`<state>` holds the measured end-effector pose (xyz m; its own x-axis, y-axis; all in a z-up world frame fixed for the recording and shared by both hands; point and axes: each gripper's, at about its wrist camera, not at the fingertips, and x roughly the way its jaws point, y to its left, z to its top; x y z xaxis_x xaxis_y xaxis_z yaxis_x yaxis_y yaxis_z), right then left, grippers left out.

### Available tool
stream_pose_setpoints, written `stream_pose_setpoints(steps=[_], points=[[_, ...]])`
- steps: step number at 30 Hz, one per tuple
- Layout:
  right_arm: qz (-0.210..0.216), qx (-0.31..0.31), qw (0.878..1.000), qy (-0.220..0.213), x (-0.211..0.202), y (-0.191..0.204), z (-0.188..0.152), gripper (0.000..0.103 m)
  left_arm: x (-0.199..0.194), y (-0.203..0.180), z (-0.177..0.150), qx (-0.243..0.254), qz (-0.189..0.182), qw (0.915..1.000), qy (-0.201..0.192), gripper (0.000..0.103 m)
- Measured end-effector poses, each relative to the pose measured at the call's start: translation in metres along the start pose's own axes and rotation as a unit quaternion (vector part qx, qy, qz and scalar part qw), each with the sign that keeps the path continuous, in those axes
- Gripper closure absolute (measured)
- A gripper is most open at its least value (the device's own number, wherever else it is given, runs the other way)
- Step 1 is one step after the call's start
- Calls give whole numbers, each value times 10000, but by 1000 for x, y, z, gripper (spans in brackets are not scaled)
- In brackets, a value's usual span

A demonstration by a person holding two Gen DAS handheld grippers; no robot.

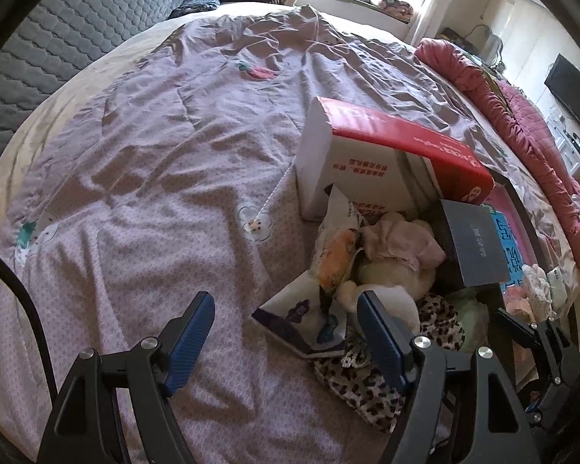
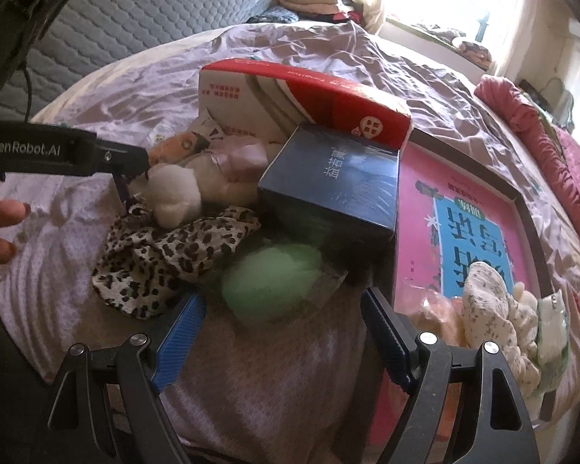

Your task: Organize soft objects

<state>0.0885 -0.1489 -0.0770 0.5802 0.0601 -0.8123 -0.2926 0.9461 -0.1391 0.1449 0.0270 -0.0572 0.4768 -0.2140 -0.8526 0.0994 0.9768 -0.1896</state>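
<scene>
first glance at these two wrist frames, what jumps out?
The red-and-white box standing tilted on the bed, with a dark blue box leaning against its front. Left of the blue box is a heap of soft things: a leopard-print cloth, a white plush and a pale green fluffy piece. Both the left gripper and the right gripper are open, holding nothing.

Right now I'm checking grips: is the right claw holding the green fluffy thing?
No, the right claw is open, the green fluffy thing lying beyond it.

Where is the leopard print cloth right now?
In the right wrist view the leopard print cloth lies left of centre on the bed, below the white plush, beside the green ball.
</scene>
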Motion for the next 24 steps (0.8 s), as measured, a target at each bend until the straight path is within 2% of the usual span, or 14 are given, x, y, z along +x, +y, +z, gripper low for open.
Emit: stream_pose_setpoints(steps=[8, 14, 17, 19, 20, 24], points=[[-55, -304, 9995, 36, 13, 7, 5, 20, 14, 2, 12, -89, -111, 9999, 53, 27], [97, -258, 9996, 51, 22, 3, 11, 21, 27, 6, 15, -188, -269, 9993, 161, 27], [226, -223, 9995, 67, 25, 4, 13, 26, 30, 7, 16, -210, -315, 9991, 180, 27], [373, -207, 9991, 87, 27, 5, 13, 41, 33, 8, 16, -212, -370, 9989, 195, 27], [392, -236, 9989, 76, 27, 7, 14, 44, 34, 7, 16, -202, -388, 9988, 205, 27], [444, -185, 9988, 34, 24, 6, 14, 47, 38, 5, 19, -154, -533, 9982, 231, 30]])
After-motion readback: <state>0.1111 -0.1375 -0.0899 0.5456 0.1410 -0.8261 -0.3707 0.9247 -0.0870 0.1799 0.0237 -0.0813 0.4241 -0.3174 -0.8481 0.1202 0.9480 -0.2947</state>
